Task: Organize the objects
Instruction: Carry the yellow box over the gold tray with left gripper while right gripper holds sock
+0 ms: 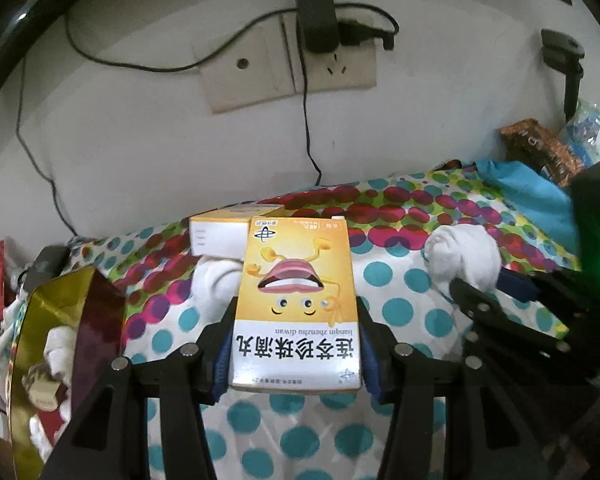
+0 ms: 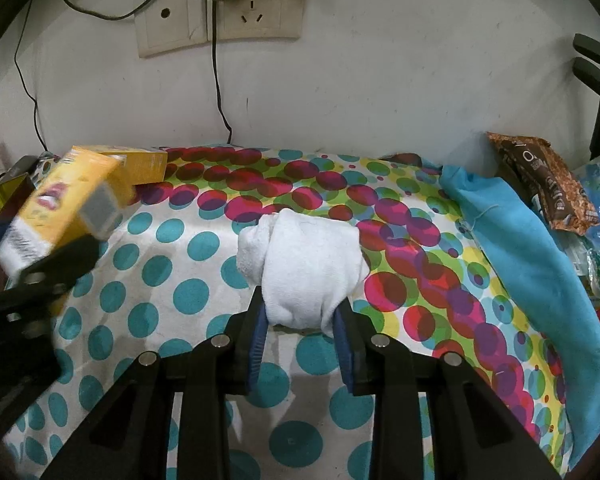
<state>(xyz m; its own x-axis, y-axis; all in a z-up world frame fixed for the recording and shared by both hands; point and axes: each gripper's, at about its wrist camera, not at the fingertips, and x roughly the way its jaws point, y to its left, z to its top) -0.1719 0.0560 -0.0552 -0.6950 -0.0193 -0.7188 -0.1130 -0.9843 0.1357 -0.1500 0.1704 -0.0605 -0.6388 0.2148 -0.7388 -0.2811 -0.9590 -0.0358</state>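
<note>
Yellow medicine box (image 1: 296, 304), cartoon face and Chinese print, gripped between pads of left tongs (image 1: 296, 344), held off the polka-dot cloth (image 1: 400, 280) over its left part. Seen from right wrist cam, same box (image 2: 56, 216) sits tilted, blurred, near left edge. Second yellow-white box (image 1: 224, 232) lies at far left corner of cloth, by the wall, just behind the held box. White rolled sock (image 2: 308, 268) clamped in right tongs (image 2: 300, 320), approx. mid-cloth; sock bulges past the pads. Cannot tell whether it touches the cloth. Another white sock (image 1: 220, 284) lies under/behind held box. Gold tin (image 1: 56, 344) off left edge, w/ white items inside. Blue fabric (image 2: 532, 264) along right edge; brown snack packet (image 2: 548, 184) at far right corner. Wall socket (image 2: 220, 20) w/ black charger above.
</note>
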